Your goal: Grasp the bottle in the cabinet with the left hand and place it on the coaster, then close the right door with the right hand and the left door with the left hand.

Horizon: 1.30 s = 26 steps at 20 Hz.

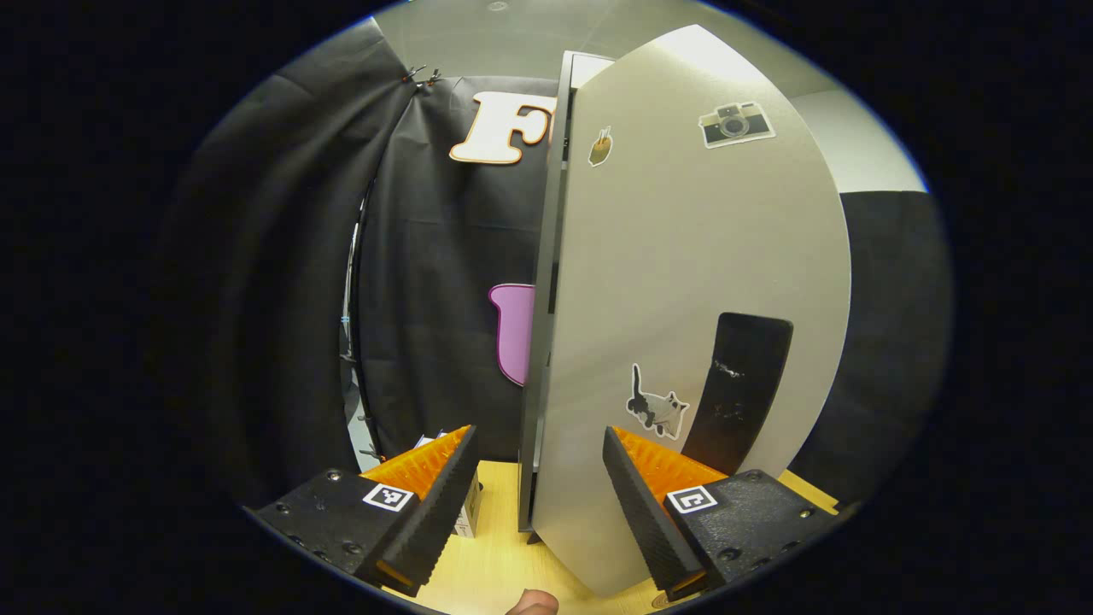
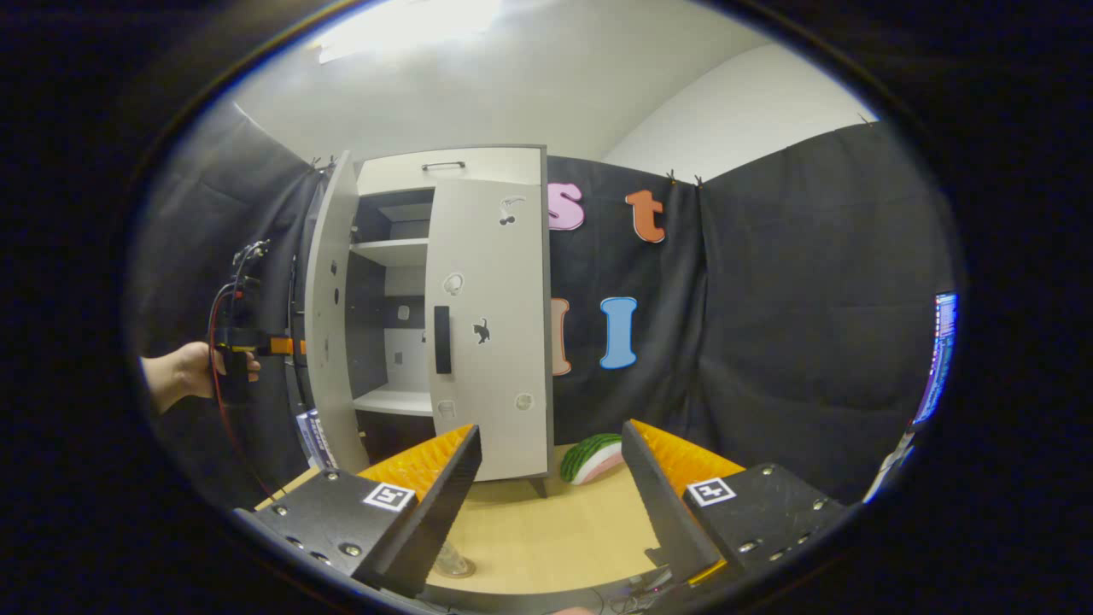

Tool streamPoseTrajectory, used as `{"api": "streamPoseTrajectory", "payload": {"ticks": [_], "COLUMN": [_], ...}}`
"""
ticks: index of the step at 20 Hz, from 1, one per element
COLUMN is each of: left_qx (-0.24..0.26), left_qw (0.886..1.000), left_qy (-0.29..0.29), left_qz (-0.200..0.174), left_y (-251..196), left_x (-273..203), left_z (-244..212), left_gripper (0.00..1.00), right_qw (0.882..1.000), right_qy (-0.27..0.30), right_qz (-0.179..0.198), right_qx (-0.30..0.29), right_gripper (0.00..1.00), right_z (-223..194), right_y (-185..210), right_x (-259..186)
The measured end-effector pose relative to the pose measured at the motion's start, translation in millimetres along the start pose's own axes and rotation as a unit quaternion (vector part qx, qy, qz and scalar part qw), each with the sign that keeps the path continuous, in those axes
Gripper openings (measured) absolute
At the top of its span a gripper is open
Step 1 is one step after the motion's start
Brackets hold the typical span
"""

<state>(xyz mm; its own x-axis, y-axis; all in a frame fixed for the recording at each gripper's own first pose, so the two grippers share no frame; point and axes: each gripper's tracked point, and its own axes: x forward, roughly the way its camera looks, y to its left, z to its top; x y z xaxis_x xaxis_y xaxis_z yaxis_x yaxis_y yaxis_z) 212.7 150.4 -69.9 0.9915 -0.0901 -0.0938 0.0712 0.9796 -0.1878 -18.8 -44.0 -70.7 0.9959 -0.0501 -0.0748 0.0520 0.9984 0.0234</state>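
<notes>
The white cabinet (image 2: 401,171) stands on the wooden table. Its right door (image 2: 495,342), with a black handle (image 2: 441,340), lies nearly flat against the front. Its left door (image 1: 683,282) is swung out, and shelves show in the gap. My left gripper (image 1: 538,436) is open right at the left door's outer face, with the door's lower edge between its fingers. In the right gripper view, a hand holds that left gripper (image 2: 289,346) against the left door (image 2: 329,325). My right gripper (image 2: 551,429) is open and empty, back from the cabinet. A clear bottle's base (image 2: 451,562) stands on the table by its left finger.
A watermelon slice (image 2: 593,457) lies on the table (image 2: 555,530) right of the cabinet. A small printed box (image 2: 314,437) sits left of the cabinet, behind the open door. A lit screen (image 2: 939,359) shows at the far right. Black cloth walls surround the table.
</notes>
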Motion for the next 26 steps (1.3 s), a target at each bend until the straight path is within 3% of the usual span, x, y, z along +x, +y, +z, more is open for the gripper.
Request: {"api": "streamPoseTrajectory", "payload": {"ticks": [17, 18, 19, 26], "left_qx": [0.030, 0.034, 0.037, 0.021], "left_qw": [0.999, 0.999, 0.999, 0.999], "left_qy": [0.016, 0.015, 0.014, -0.001], "left_qz": [-0.020, -0.021, -0.023, -0.035], "left_y": [-56, -61, -68, -96], "left_x": [34, 37, 39, 21], "left_z": [-14, -15, -16, -8], "left_gripper": [0.93, 0.89, 0.94, 0.95], "right_qw": [0.999, 0.999, 0.999, 1.000], "right_qy": [0.010, 0.010, 0.011, -0.001], "right_qz": [-0.031, -0.033, -0.033, -0.017], "right_qx": [-0.003, -0.004, -0.005, -0.014], "right_gripper": [1.00, 1.00, 1.00, 1.00], "right_z": [-19, -21, -20, 1], "right_y": [-29, -31, -32, -22], "right_x": [-27, -29, -30, -24]}}
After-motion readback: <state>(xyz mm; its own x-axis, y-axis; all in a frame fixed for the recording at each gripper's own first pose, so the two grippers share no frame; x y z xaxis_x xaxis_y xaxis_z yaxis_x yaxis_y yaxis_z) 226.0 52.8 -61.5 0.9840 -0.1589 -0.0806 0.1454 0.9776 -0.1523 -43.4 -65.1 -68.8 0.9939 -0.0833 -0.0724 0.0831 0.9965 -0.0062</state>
